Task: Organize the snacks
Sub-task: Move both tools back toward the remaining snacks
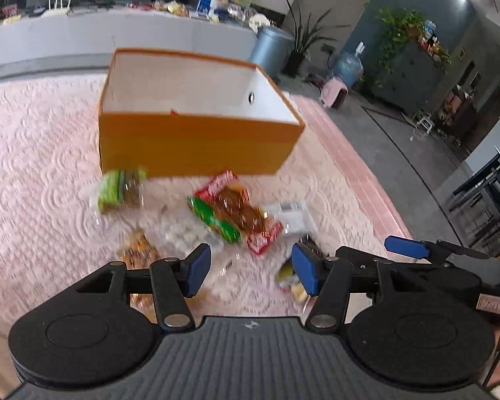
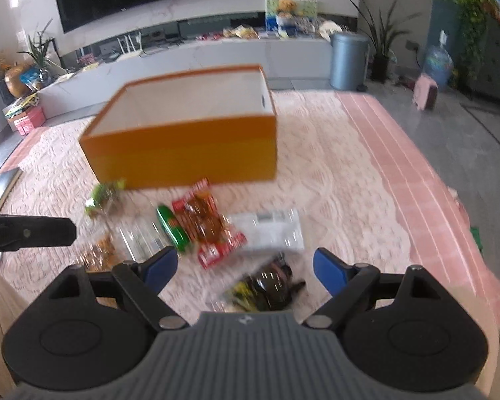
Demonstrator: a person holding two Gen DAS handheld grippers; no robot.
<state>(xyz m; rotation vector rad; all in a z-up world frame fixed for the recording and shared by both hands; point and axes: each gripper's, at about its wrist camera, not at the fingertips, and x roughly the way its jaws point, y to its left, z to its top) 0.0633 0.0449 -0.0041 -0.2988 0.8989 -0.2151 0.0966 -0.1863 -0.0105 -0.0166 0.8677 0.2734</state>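
An open orange box (image 1: pixel 196 143) with a white inside stands on the pink quilted cloth (image 1: pixel 33 166); it also shows in the right wrist view (image 2: pixel 183 160). Several snack packets lie in front of it: a red and green packet (image 1: pixel 236 213) (image 2: pixel 203 223), a green packet (image 1: pixel 120 190) (image 2: pixel 103 196), a clear white packet (image 2: pixel 270 230) and an orange-brown packet (image 1: pixel 138 250). My left gripper (image 1: pixel 251 266) is open and empty above the packets. My right gripper (image 2: pixel 245 266) is open and empty over a dark packet (image 2: pixel 266 286).
A long grey counter (image 2: pixel 216 53) with clutter runs behind the cloth. A grey bin (image 2: pixel 348 60), potted plants (image 2: pixel 380 43) and a water bottle (image 2: pixel 438 63) stand at the back right. The cloth's pink striped border (image 2: pixel 416 183) meets grey floor on the right.
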